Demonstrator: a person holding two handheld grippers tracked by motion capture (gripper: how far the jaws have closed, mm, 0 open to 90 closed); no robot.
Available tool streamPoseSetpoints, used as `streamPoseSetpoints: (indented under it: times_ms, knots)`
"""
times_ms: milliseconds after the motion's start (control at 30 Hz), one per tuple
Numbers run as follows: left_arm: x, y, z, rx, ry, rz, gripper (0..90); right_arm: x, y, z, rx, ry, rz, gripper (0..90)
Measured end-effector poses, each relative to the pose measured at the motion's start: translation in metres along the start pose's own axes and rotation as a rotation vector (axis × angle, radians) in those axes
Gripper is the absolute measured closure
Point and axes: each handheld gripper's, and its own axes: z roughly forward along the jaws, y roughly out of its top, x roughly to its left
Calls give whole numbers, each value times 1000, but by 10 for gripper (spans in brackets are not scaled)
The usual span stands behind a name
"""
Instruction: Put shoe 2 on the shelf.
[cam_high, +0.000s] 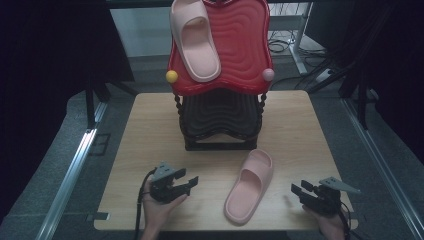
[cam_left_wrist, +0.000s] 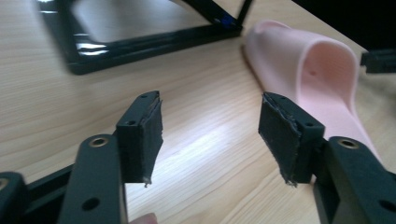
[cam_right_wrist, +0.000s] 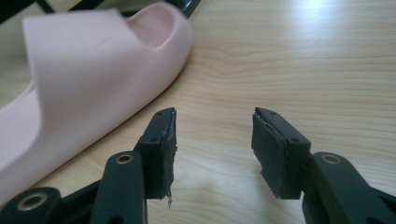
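Now the pink slipper (cam_high: 249, 186) lies flat on the worktop (cam_high: 300, 130), between the two hands and in front of the black stand (cam_high: 220, 125), while its mate (cam_high: 194, 39) rests on the red tray (cam_high: 245, 45) on top of that stand. Its long axis runs on a slant: toe toward the stand and a little to the right, heel toward the near edge and a little to the left.

The left tongs (cam_high: 187, 181) sit just left of the heel half, pointing right at it. In the left gripper view, the slipper (cam_left_wrist: 313, 79) lies ahead and to the right of the jaws. These jaws stand wide, with bare wood between the pads.

The right tongs (cam_high: 300, 192) sit farther off to the right, aimed left. In the right gripper view, the slipper (cam_right_wrist: 93, 74) lies ahead and to the left. Their jaws stand partly apart and hold nothing.

By my reading the left hand is the nearer one. Its reach would meet the slipper's side broadside, so the jaws could close over the side rim near the heel rather than across the whole width.
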Motion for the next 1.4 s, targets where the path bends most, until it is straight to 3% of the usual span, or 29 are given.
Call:
streamPoseSetpoints:
  times_ms: [167,300,633,833,1133,1400]
  knots:
    - [-29,18,30,17,-54,44,490,-14,0,-9,-37,-34,48,499]
    - [-39,23,41,25,-60,59,521,-18,0,-11,-45,-39,76,499]
    - [-60,27,72,59,-82,53,593,-15,1,-13,-59,-30,72,499]
    - [-69,26,91,66,-105,21,608,-16,0,-12,-57,-31,79,499]
    - [-78,28,116,66,-65,13,685,-15,0,-15,-67,-30,93,499]
    - [-79,24,127,70,2,-12,784,-17,-1,-17,-76,-25,114,499]
